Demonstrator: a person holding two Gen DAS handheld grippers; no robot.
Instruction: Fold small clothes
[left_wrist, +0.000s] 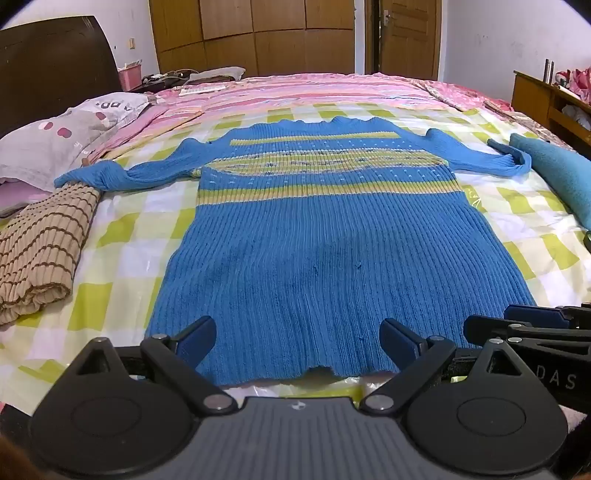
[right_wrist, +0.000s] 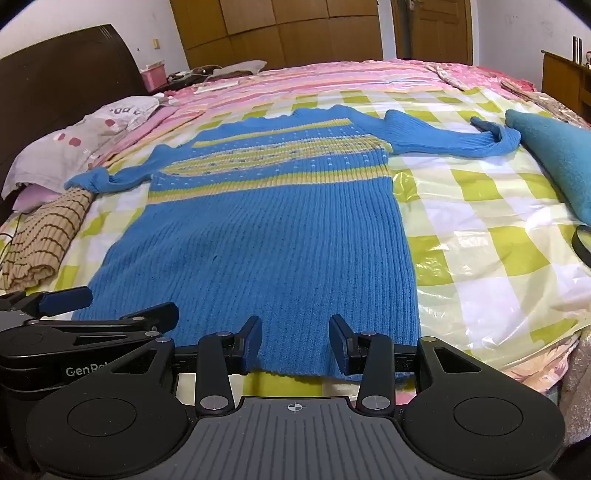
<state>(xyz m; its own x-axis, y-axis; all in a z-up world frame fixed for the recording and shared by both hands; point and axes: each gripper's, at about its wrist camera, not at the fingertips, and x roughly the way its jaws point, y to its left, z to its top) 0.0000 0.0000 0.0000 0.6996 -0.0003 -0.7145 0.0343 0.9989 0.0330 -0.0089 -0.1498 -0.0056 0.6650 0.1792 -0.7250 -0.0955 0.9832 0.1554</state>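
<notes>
My blue striped sweater (left_wrist: 314, 236) lies flat on the checked bed cover (left_wrist: 122, 269), sleeves out — folding not begun. Both my left gripper (left_wrist: 298, 341) and right gripper (right_wrist: 294, 341) hover open over its hem; next, pinch the hem corners.

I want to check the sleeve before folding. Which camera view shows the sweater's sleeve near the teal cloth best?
The right wrist view: the sleeve lies large and fully in sight, its cuff curled beside the teal cloth. In the left wrist view the same sleeve appears smaller, near the right edge, still whole.
</notes>
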